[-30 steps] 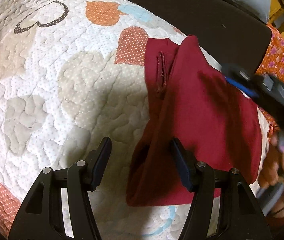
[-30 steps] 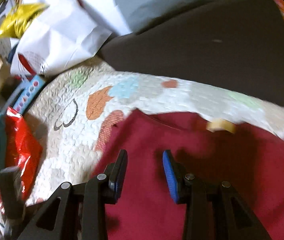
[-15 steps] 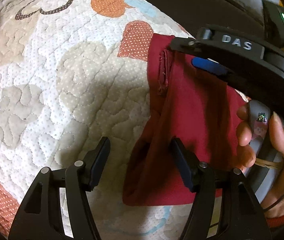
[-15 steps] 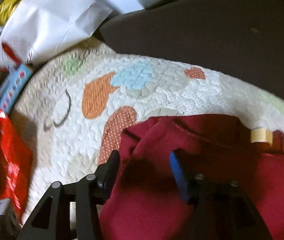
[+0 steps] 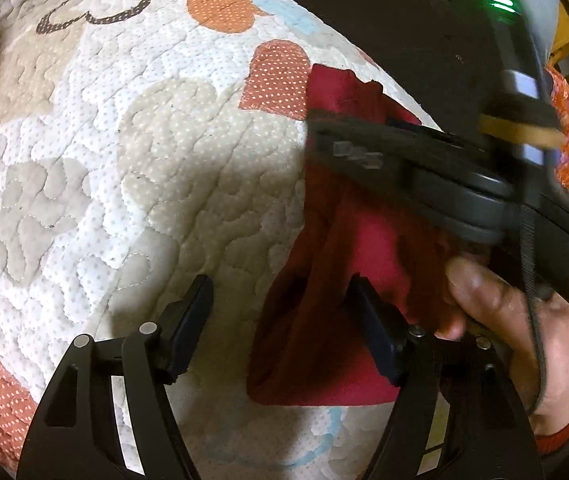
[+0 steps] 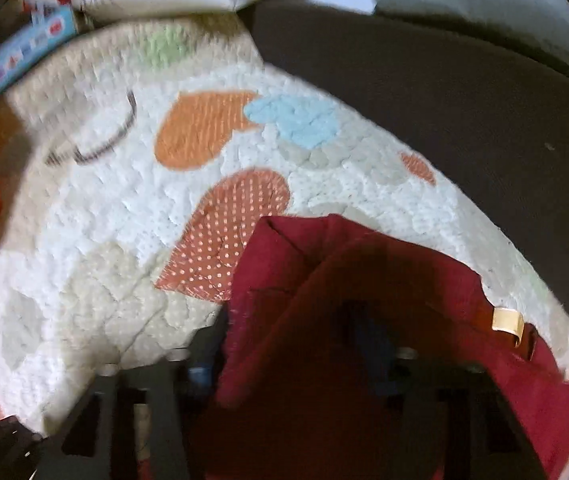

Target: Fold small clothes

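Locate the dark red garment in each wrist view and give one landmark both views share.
Left wrist view: the dark red garment lies right of centre on the quilt, partly under the right gripper.
Right wrist view: it fills the lower middle and right, draped over the fingers.
Shared landmark: the dotted orange-red heart patch at the garment's upper left corner.

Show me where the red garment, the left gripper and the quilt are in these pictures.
red garment [image 5: 324, 344], left wrist view, on the lower folded part of the cloth.
left gripper [image 5: 280, 320], left wrist view, midway between its open fingertips.
quilt [image 5: 124, 160], left wrist view, on a bare stitched patch left of the garment.
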The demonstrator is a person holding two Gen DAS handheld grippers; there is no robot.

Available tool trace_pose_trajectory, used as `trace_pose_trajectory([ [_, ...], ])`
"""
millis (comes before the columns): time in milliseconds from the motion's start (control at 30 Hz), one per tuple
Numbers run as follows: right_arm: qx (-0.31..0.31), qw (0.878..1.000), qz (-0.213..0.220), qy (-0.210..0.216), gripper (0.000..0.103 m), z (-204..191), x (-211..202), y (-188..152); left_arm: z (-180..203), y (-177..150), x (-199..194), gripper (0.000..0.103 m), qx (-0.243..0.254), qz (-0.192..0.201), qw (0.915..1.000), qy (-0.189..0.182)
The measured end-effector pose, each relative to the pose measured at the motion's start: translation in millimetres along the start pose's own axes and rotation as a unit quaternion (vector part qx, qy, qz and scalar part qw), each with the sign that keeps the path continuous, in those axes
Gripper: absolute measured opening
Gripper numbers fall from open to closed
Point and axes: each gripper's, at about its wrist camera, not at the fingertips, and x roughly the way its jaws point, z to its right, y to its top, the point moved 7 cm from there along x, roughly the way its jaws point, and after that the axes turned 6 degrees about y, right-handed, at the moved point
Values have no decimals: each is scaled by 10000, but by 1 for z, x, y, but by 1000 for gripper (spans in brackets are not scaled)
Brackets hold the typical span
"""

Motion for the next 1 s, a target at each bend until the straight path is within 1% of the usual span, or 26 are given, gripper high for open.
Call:
trace_pose_trajectory([
  [67,476,9973,236,508,23,14,-17,-1,1,1,1,74,-21,12,10000,11],
  [133,812,9918,509,848,20,25,-36,0,4,0,1,74,-59,-54,10000,-23],
  [200,1027,9859,793,1058,19,37,-61,-2,15,-2,1,74,-58,-221,9992,-325],
  [233,1093,9834,904,1135,19,41,-71,-3,20,-5,0,68,-39,-290,9986,-450],
  [267,1151,9806,1032,1208,18,46,-83,-3,30,-8,-1,59,13,-375,9972,-650],
  [333,1228,9767,1239,1252,17,54,-106,-6,49,-13,-8,54,239,-358,9958,-806],
  [400,1334,9729,1405,1261,17,68,-128,-12,76,-18,-22,50,617,-138,9931,-987],
  [433,1401,9709,1481,1254,17,78,-139,-17,88,-20,-28,49,770,-42,9911,-1081],
  [533,1696,9640,1676,1172,17,113,-169,-35,134,-32,-49,49,1308,230,9790,-1543],
  [567,1779,9623,1707,1151,17,123,-174,-41,150,-37,-52,50,1520,270,9735,-1687],
  [633,2014,9574,1764,1081,16,150,-184,-58,173,-48,-52,49,1775,254,9652,-1906],
  [700,2248,9543,1745,915,16,175,-187,-79,192,-57,-43,49,1935,93,9564,-2187],
  [733,2351,9532,1707,839,16,186,-186,-88,201,-64,-36,49,2017,-55,9519,-2306],
  [800,2617,9498,1574,679,16,208,-177,-109,214,-73,-24,50,2228,-336,9454,-2353],
  [833,2810,9456,1483,692,16,218,-169,-119,217,-78,-18,50,2368,-464,9426,-2309],
  [900,3191,9340,1330,899,16,233,-151,-138,219,-90,-18,50,2568,-595,9400,-2168],
  [933,3446,9225,1348,1100,16,239,-146,-146,216,-95,-22,50,2616,-600,9395,-2130],
  [967,3776,9042,1433,1388,18,245,-143,-152,215,-96,-22,50,2635,-597,9399,-2089],
  [1000,4004,8894,1510,1611,22,248,-143,-156,215,-95,-25,50,2634,-599,9399,-2090],
])
